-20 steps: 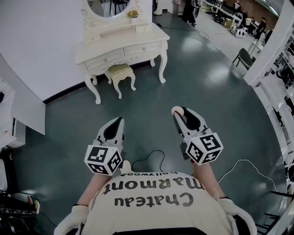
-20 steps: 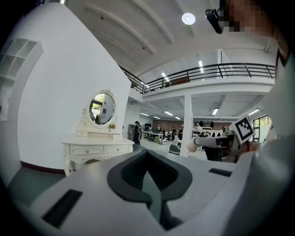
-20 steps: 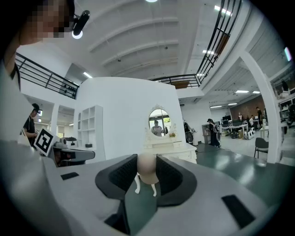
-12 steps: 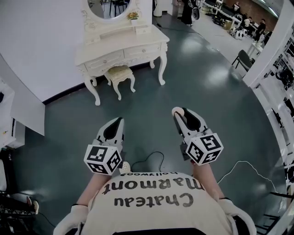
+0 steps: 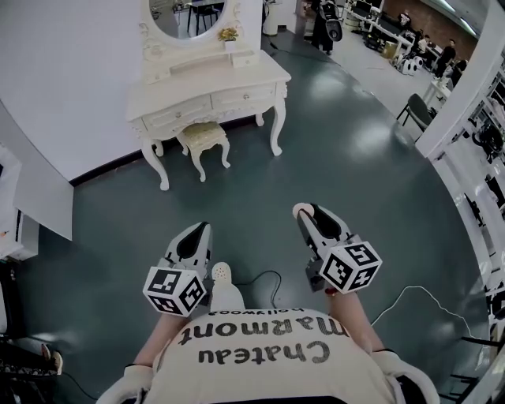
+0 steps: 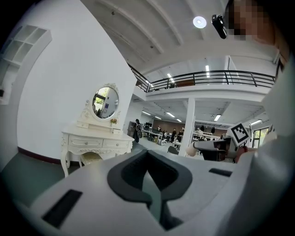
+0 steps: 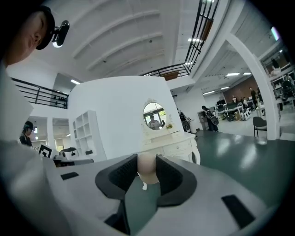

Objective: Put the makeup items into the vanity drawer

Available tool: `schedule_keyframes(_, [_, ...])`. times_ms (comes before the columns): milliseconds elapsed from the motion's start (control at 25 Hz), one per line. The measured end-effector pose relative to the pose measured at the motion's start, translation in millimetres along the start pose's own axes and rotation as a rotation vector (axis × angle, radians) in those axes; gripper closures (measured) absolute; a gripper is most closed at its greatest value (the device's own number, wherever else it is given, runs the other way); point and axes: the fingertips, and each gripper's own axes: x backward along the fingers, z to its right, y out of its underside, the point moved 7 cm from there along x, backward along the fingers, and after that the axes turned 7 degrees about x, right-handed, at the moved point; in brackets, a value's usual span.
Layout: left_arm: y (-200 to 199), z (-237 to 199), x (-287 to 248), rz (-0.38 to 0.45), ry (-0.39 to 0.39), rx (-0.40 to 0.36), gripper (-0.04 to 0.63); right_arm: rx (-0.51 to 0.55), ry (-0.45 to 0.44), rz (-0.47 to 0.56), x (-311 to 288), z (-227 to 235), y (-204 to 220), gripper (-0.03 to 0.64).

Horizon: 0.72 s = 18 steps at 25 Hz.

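Observation:
A cream vanity (image 5: 207, 85) with shut drawers (image 5: 225, 98) and an oval mirror (image 5: 186, 14) stands against the white wall, far ahead across the floor. My right gripper (image 5: 304, 213) is shut on a beige egg-shaped makeup sponge (image 5: 301, 210). The right gripper view shows the sponge (image 7: 147, 167) pinched between the dark pads, with the vanity (image 7: 171, 144) beyond. My left gripper (image 5: 198, 230) is held beside it at waist height. Its jaws (image 6: 147, 169) are shut with nothing between them. The vanity (image 6: 94, 142) lies off to its left.
A padded stool (image 5: 202, 136) stands under the vanity. A black cable (image 5: 260, 278) lies on the green floor near the person's shoe (image 5: 223, 278). A white pillar (image 5: 465, 75) and a chair (image 5: 416, 101) are at the right. White shelving (image 5: 9, 213) is at the left.
The view has shifted: the vanity sits a little lower and nearer in frame, and a shoe has stepped forward between the grippers. Both grippers keep their pose.

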Motion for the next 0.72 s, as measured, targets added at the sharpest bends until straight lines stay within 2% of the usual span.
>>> schedule_keyframes(280, [-10.1, -31.9, -65.9, -0.005, 0.080, 0.035, 0.586, 0.008, 0.077, -0.039, -38.2, 30.7, 5.9, 0.472])
schedule_keyframes(400, [-25.4, -40.2, -96.8, -0.008, 0.126, 0.023, 0.586, -0.012, 0.108, -0.030, -59.4, 45.9, -2.9, 0.472])
schedule_keyframes(560, [-52.4, -62.0, -137.6, -0.015, 0.170, -0.016, 0.586, -0.004, 0.112, -0.015, -104.5, 55.1, -19.7, 0.472])
schedule_keyframes(720, [-75.7, -91.5, -167.8, -0.003, 0.181, -0.004, 0.586, 0.011, 0.106, -0.014, -148.6, 58.7, -32.7, 0.472])
